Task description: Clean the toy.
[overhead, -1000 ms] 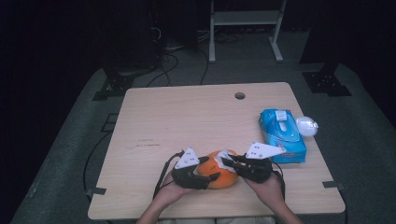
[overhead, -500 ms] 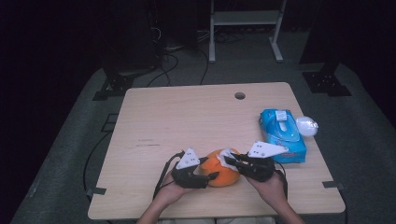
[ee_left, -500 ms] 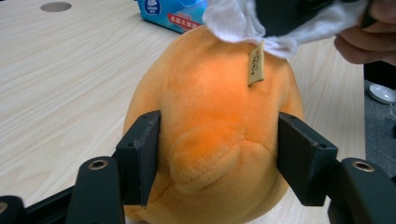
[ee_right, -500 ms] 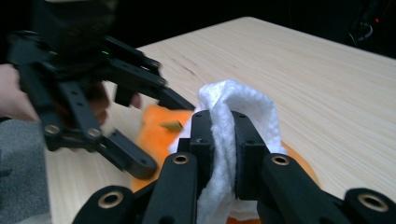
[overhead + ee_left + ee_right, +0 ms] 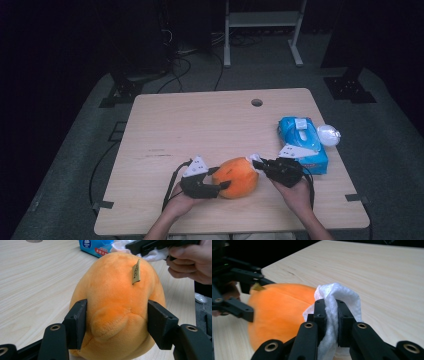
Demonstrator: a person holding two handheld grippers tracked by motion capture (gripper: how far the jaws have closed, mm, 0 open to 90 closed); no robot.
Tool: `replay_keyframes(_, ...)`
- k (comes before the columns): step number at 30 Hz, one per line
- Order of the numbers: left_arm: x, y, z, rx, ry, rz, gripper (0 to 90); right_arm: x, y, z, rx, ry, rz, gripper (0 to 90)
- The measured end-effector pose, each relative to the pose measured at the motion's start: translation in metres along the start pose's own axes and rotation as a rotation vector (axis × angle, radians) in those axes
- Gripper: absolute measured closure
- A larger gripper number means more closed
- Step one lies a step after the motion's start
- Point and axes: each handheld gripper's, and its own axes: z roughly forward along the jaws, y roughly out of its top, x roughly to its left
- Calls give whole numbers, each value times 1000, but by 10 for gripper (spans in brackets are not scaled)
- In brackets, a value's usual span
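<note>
An orange plush toy (image 5: 240,176) lies on the wooden table (image 5: 200,130) near its front edge. My left gripper (image 5: 222,177) holds it from the left. In the left gripper view its pads (image 5: 77,322) press into both sides of the plush toy (image 5: 117,290), and the jaws have just been closing on it. My right gripper (image 5: 331,315) is shut on a crumpled white tissue (image 5: 342,295), held against the toy's (image 5: 279,307) right end. The high view shows that tissue (image 5: 255,158) at the right gripper's (image 5: 260,164) tips.
A blue tissue pack (image 5: 302,142) lies just behind my right hand, with a white round object (image 5: 328,134) beside it at the table's right edge. A cable hole (image 5: 256,102) sits near the far edge. Cables and a metal stand are on the floor beyond.
My left gripper's jaws have narrowed onto the toy. The right gripper with its tissue has shifted a little to the right along the toy.
</note>
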Motion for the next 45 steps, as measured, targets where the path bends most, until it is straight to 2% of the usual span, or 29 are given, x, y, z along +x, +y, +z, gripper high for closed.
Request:
replay_keyframes(2,0,0,0,0,3,-2,393,6,3,-2,-11,5,-13,799)
replay_keyframes(5,0,0,1,-7,2,-7,397,24,11,-5,-44,60,-59,799)
replay_keyframes(7,-1,0,0,-4,7,0,403,31,13,-3,-35,50,-96,800)
replay_keyframes(10,-4,4,-2,-19,8,-3,435,21,8,1,-18,27,-73,800)
replay_keyframes(12,-7,10,-5,-27,8,0,443,17,9,-2,-27,21,-45,799)
replay_keyframes(14,-9,15,-8,-45,4,3,447,25,12,-6,-47,22,-70,796)
replay_keyframes(16,-11,17,-8,-48,1,0,451,32,16,-7,-71,72,-64,795)
replay_keyframes(18,-13,16,-7,-40,5,8,451,38,17,-3,-50,65,-98,796)
replay_keyframes(20,-13,14,-6,-38,-4,10,444,34,13,2,-39,70,-78,798)
replay_keyframes(21,-12,13,-5,-41,-12,7,428,30,11,3,-34,74,-60,798)
replay_keyframes(23,-11,13,-4,-48,-31,-9,326,24,8,3,-22,53,-55,798)
replay_keyframes(24,-10,13,-3,-55,-18,-11,259,22,7,3,-21,48,-44,798)
replay_keyframes(25,-9,13,-1,-49,7,-13,172,19,6,3,-22,45,-32,798)
replay_keyframes(26,-8,11,2,-34,11,-12,113,17,5,3,-25,43,-29,798)
replay_keyframes(27,-7,8,5,-27,3,-18,106,17,5,3,-24,46,-19,798)
replay_keyframes(29,-5,3,8,-35,-10,-25,152,17,5,3,-21,50,-22,798)
replay_keyframes(32,-10,4,6,-57,30,9,305,18,6,3,-16,30,-29,798)
replay_keyframes(34,-13,6,4,-66,45,30,374,17,7,2,-20,30,-27,798)
replay_keyframes(38,-16,11,1,-68,76,47,404,21,14,-8,-65,46,-33,798)
replay_keyframes(41,-15,10,1,-70,76,24,409,38,22,-14,-101,57,-91,798)
replay_keyframes(43,-18,11,1,-66,69,34,412,48,24,-10,-93,69,-121,798)
replay_keyframes(45,-22,14,-1,-66,60,44,414,48,20,-2,-58,57,-138,798)
